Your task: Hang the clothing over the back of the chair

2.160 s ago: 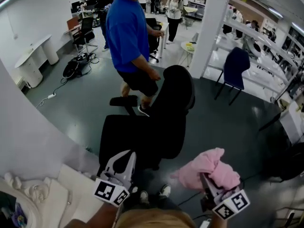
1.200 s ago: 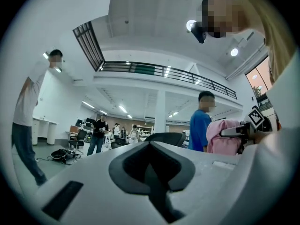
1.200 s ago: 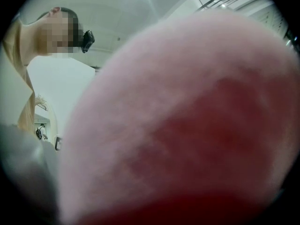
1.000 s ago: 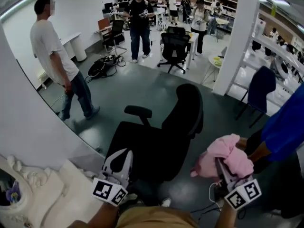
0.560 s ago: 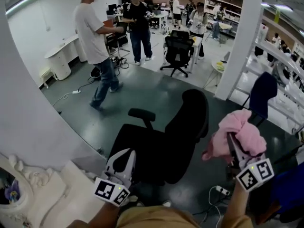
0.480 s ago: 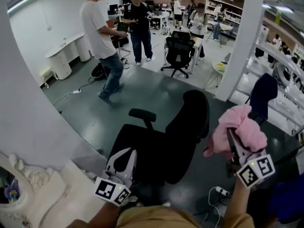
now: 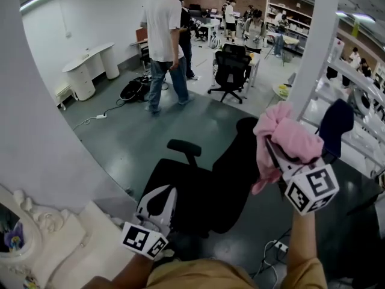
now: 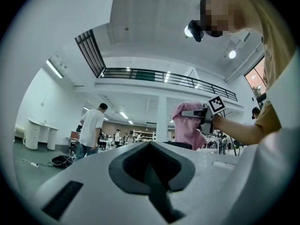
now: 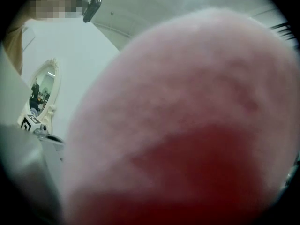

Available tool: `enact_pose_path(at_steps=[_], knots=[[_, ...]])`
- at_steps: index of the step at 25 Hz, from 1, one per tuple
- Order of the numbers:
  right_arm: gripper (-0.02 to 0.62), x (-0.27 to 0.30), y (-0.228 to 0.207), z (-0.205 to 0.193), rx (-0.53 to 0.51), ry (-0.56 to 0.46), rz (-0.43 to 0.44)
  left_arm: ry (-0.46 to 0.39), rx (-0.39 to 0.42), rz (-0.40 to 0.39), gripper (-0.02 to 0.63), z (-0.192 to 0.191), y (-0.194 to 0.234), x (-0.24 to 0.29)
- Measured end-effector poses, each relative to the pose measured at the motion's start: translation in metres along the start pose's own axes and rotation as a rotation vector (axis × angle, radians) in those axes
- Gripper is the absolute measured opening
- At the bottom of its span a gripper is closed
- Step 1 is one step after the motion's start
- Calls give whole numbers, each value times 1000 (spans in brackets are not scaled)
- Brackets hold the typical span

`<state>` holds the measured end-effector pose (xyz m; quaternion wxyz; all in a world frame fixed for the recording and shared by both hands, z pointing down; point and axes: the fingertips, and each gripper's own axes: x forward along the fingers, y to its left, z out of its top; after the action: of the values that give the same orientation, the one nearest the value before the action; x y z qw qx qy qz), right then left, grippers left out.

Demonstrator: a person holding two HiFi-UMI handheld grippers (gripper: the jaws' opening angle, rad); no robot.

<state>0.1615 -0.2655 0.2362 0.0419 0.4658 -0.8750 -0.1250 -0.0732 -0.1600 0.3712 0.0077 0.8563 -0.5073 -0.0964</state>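
Note:
A black office chair (image 7: 180,188) stands in front of me, its tall back (image 7: 237,167) toward the right. My right gripper (image 7: 272,150) is raised beside the top of that back and is shut on a bunched pink garment (image 7: 283,138), which hangs down against the chair's upper right side. The cloth hides the fingertips and fills the right gripper view (image 9: 187,125). From the left gripper view the garment (image 8: 190,128) and the right gripper (image 8: 194,114) show above the chair back (image 8: 180,145). My left gripper (image 7: 157,198) sits low at the chair's near left, shut and holding nothing.
A person in a white T-shirt (image 7: 163,29) stands on the grey floor beyond the chair. Further back are another black office chair (image 7: 231,71) and a white pillar (image 7: 313,47). A dark blue chair (image 7: 334,122) is at right. White ornate furniture (image 7: 36,245) and a floor power strip (image 7: 274,245) lie near me.
My right gripper has lifted the pink garment up and in toward the top of the chair back. The person in white has walked further away. The left gripper has barely moved.

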Motion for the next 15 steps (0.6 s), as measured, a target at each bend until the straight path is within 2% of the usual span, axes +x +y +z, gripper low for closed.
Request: enact_pose_path(at_steps=[8,15], knots=[[213,49,29,6,-110,50,84,2,1,26,5,0,8,-14],[215,81,41,9,-180,97,113,-2,-1,48,5,1,13,-29]])
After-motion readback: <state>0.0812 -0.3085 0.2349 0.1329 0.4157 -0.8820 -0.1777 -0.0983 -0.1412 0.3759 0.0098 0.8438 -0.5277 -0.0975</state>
